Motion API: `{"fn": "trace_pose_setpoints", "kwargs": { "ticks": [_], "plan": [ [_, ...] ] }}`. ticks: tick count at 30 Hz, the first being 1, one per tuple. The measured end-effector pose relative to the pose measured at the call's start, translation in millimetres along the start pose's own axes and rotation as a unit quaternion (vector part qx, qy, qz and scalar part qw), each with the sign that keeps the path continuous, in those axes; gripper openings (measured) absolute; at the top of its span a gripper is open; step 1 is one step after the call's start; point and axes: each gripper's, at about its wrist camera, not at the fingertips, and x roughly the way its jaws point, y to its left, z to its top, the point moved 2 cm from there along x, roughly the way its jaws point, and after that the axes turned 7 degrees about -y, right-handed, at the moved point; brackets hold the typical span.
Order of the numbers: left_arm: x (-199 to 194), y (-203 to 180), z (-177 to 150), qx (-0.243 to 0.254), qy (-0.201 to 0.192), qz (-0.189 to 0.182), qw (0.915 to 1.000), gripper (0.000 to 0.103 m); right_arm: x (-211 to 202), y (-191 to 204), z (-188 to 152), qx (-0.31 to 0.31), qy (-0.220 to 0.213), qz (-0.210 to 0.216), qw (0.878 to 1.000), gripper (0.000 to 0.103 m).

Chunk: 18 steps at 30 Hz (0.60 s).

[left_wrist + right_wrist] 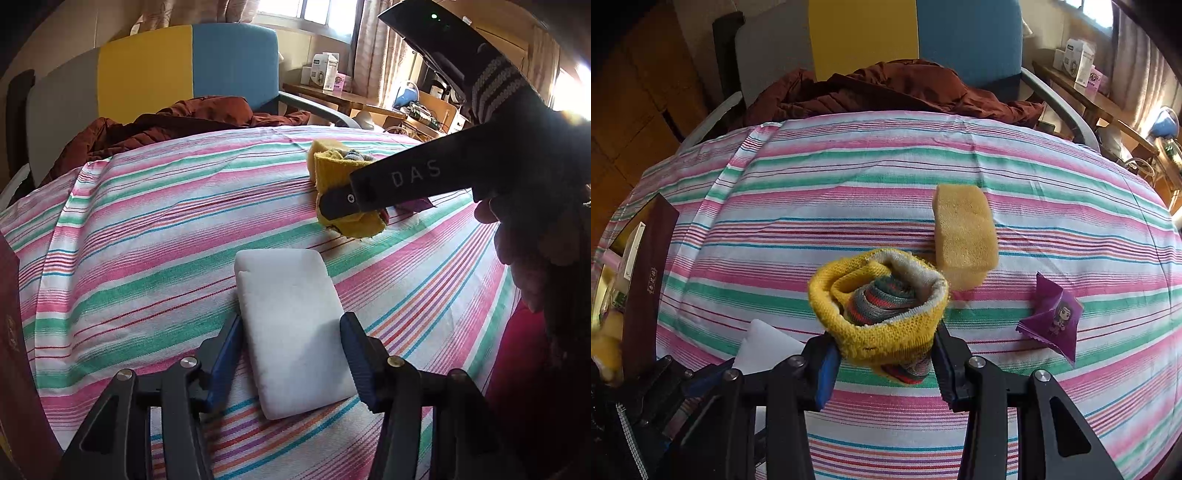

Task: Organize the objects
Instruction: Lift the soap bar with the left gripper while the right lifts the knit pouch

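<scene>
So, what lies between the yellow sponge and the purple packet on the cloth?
Nothing: in the right wrist view only bare striped cloth separates the yellow sponge from the purple packet. The rolled sock sits to the sponge's other side.

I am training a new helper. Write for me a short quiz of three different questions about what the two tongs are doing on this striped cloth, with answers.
1. True or false: the right tongs are shut on the rolled yellow knitted sock bundle.
2. What lies between the fingers of the left tongs? A) purple snack packet B) white rectangular foam block C) yellow sponge
3. Fill in: the purple snack packet lies on the striped ____, untouched.

Key: 1 true; 2 B, the white rectangular foam block, whether squeezed or only bracketed is unclear; 3 cloth.
</scene>
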Motion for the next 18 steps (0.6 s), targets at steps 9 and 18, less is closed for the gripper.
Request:
{"fn": "trace_pose_setpoints", "kwargs": {
  "ticks": [9, 18],
  "plan": [
    [-21, 1, 5, -0.004, 0.018, 0.014, 0.9997, 0.031, -2, 0, 1, 0.003, -0.008, 0.003, 1.0, 0.045],
    [-61, 24, 5, -0.032, 0.013, 0.015, 0.9993, 0.028, 4, 13, -6, -0.028, 0.008, -0.008, 1.0, 0.045]
  ]
}}
